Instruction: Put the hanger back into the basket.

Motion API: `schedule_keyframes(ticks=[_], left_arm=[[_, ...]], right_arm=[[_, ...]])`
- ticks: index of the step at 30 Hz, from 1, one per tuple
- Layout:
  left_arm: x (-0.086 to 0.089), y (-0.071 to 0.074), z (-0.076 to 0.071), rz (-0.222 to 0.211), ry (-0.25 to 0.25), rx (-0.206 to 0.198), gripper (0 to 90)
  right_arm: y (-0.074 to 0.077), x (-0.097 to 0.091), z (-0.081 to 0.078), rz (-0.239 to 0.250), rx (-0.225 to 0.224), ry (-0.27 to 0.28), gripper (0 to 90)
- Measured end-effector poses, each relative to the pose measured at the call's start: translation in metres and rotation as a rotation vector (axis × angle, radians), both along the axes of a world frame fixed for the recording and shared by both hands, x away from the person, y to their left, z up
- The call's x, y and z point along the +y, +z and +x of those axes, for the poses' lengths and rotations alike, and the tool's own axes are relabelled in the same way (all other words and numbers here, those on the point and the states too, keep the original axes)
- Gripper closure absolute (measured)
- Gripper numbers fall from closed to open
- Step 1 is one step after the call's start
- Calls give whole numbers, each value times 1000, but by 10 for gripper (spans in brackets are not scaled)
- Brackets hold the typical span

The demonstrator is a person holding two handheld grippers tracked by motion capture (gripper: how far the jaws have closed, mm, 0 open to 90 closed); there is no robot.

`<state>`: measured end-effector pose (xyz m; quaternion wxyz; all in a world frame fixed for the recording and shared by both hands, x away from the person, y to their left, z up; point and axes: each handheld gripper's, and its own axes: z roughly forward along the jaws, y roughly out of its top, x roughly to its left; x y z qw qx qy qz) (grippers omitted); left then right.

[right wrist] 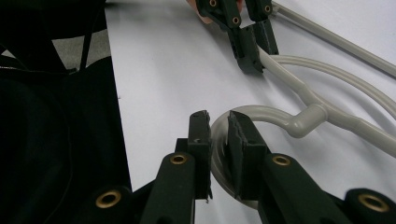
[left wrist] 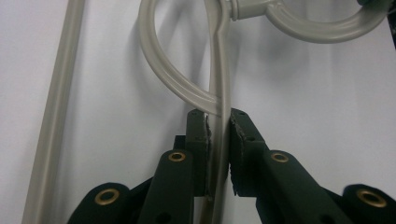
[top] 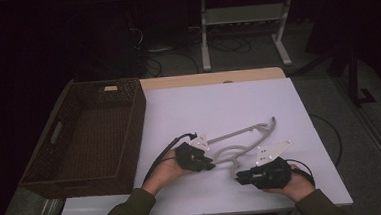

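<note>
A pale grey plastic hanger (top: 240,133) lies flat on the white table top (top: 203,106). My left gripper (top: 209,162) comes in from the left, and in the left gripper view its pads (left wrist: 205,135) press on a thin bar of the hanger (left wrist: 219,70) beside the loop. My right gripper (top: 239,177) sits near the front edge, shut on the curved hook (right wrist: 261,112) of the hanger, which runs between its jaws (right wrist: 218,123). The left gripper (right wrist: 254,56) also shows farther off in the right gripper view, clamped on the hanger's arm.
A dark woven basket (top: 129,126) with cut-out handles stands on the left part of the table, nothing inside it. Beyond the table's far edge are a dim floor, cables and a metal stand (top: 243,14). A dark sleeve (right wrist: 46,140) lies close at the front.
</note>
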<state>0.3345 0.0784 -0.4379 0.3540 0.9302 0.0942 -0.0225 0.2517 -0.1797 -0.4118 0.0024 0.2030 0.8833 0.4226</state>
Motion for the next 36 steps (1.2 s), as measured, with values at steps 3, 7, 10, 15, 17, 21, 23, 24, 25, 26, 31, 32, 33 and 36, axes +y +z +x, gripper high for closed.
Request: schedule_keyframes(ticks=[3,7,10,15,17,21,23,24,25,26,31,32,33,36], left_arm=[[0,0,0,0,-10,6,813],[-1,0,-1,25,-15,4,818],[-2,0,-1,27,-11,5,819],[0,1,0,18,2,15,820],[1,2,0,14,7,14,820],[4,5,1,0,28,24,820],[5,6,1,-7,41,30,821],[6,7,2,-14,46,35,821],[7,8,2,-11,52,36,821],[8,8,3,-16,56,38,821],[13,11,6,-23,87,50,821],[14,12,6,-25,95,51,821],[15,13,6,-30,103,55,821],[18,16,7,-39,123,61,821]], right_arm=[[0,-1,0,3,1,-1,785],[1,-3,2,33,-8,-2,721],[3,-4,2,46,-18,-26,600],[6,-5,3,62,-48,-102,309],[7,-7,4,78,-70,-139,237],[9,-13,5,99,-111,-212,134],[11,-16,4,112,-123,-253,116],[11,-18,4,119,-128,-268,106],[12,-20,4,125,-139,-277,102],[13,-23,4,131,-150,-288,99],[17,-34,2,169,-177,-338,88],[17,-36,2,173,-185,-341,86],[17,-38,1,180,-184,-345,82],[16,-42,-1,179,-183,-358,70]])
